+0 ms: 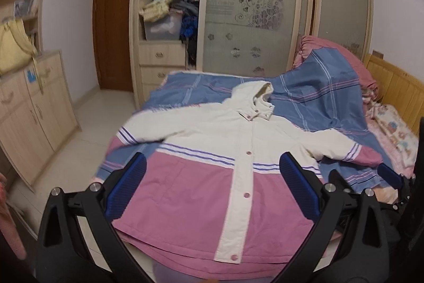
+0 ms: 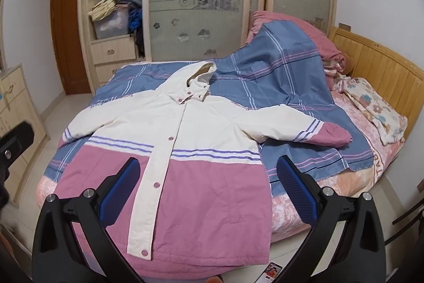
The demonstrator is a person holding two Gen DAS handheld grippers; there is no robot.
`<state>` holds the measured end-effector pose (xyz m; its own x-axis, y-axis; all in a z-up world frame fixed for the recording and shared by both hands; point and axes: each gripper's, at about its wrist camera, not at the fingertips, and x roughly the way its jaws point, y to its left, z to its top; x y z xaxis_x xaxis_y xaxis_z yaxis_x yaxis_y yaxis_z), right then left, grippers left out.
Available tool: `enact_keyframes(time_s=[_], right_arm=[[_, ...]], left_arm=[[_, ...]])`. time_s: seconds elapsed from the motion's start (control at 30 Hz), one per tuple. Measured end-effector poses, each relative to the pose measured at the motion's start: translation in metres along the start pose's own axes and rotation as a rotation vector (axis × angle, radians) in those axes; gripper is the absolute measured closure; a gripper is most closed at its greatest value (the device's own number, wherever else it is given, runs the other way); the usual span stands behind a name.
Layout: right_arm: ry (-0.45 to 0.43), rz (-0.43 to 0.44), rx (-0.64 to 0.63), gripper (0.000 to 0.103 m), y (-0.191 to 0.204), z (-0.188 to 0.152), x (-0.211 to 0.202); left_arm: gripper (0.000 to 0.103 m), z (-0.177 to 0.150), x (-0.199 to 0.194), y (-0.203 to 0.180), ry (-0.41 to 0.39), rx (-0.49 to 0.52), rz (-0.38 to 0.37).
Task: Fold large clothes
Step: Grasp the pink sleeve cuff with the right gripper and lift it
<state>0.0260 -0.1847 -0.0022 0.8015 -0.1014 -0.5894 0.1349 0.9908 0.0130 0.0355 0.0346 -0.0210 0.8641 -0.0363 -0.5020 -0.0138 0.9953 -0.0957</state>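
Both grippers, left (image 1: 212,192) and right (image 2: 209,187), hung spread and empty over the jacket (image 2: 169,150) lying flat on the bed (image 2: 352,177); I judged it padded, soft, bulky, best pinched at a cuff (image 2: 334,135).

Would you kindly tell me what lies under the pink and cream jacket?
The jacket lies on a blue plaid sheet, spread over a pink floral bedcover. Whatever lies beneath its body is covered.
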Motion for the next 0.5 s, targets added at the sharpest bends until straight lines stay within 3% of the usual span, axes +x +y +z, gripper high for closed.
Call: enact_keyframes(time_s=[0.2, 0.37, 0.5], right_arm=[[0.085, 0.068, 0.200, 0.001, -0.080, 0.004, 0.055], [0.156, 0.210, 0.544, 0.001, -0.201, -0.004, 0.108], [0.124, 0.309, 0.752, 0.001, -0.280, -0.010, 0.134]], left_arm=[[0.002, -0.010, 0.044, 0.013, 0.087, -0.059, -0.021], [0.002, -0.013, 0.090, 0.009, 0.157, -0.047, -0.016], [0.002, -0.014, 0.129, 0.000, 0.215, -0.047, -0.044]])
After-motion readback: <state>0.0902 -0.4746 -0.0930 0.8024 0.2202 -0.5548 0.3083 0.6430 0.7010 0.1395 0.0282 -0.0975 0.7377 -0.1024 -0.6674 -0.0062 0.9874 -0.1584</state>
